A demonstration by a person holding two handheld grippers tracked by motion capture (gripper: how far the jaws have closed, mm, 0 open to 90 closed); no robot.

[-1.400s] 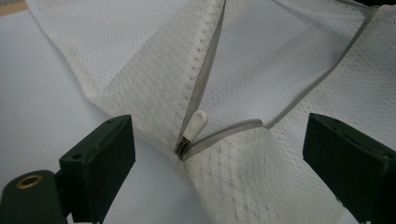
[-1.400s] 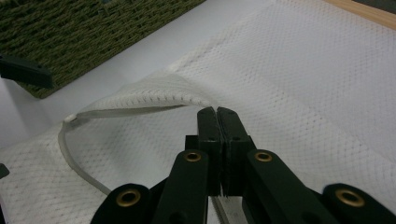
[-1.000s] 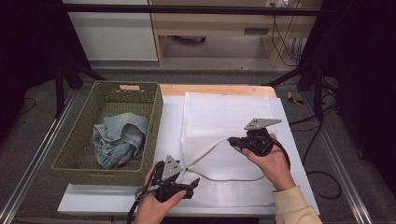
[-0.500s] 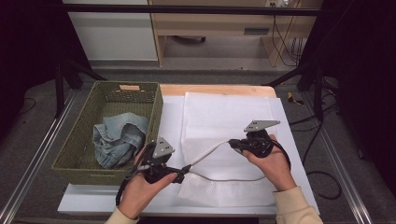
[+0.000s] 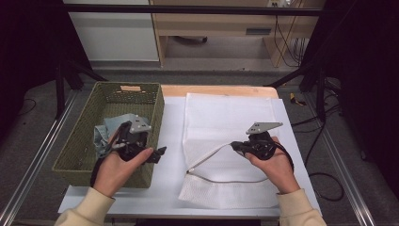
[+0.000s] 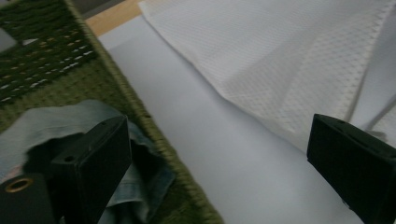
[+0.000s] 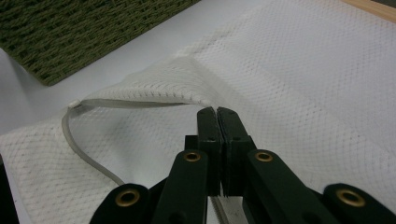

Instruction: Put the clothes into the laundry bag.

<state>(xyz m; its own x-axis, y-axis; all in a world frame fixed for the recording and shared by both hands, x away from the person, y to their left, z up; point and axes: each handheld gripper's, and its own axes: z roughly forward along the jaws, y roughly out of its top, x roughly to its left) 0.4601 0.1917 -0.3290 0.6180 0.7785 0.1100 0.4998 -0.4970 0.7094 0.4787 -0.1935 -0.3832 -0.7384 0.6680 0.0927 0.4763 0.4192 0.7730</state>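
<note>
Mesh bag (image 5: 228,141) lies mid-desk, its upper lip pinched in the closed right gripper (image 5: 234,145) to hold the mouth agape; left gripper (image 5: 161,151), jaws wide and empty, hovers at the basket's (image 5: 80,155) right rim above the jeans (image 5: 104,132).

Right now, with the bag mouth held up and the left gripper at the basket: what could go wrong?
1. The right gripper pinches only the thin upper edge of the white mesh bag; a tug may slip it, shutting the mouth.
2. The open left gripper sits over the green basket rim; reaching for the denim cloth, a jaw may snag the weave.
3. The crumpled cloth may catch on the bag's edge going in.
</note>
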